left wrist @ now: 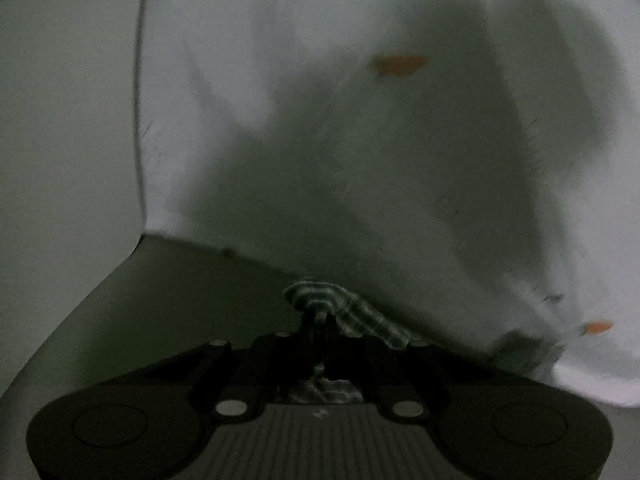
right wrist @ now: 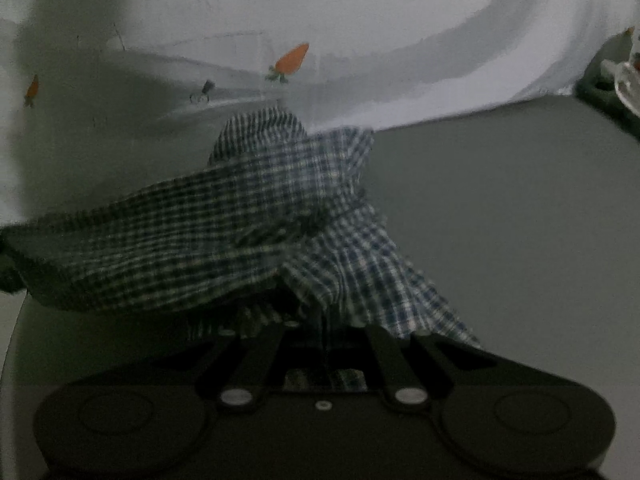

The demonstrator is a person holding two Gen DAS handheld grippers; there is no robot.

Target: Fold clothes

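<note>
Your left gripper [left wrist: 319, 316] is clamped on a checked blue-and-white trim [left wrist: 344, 312] edging a white carrot-print cotton garment [left wrist: 360, 140], which drapes over a grey table [left wrist: 72, 120]. Your right gripper [right wrist: 324, 320] is closed on the same checked cloth [right wrist: 248, 216], bunched and lifted above its black fingers.

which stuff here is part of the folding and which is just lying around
In the job:
- checked cloth
- left gripper, shut on it
- right gripper, shut on it

Lying about:
- white sheet with carrots
- clutter at the right edge, too blurred to name
</note>
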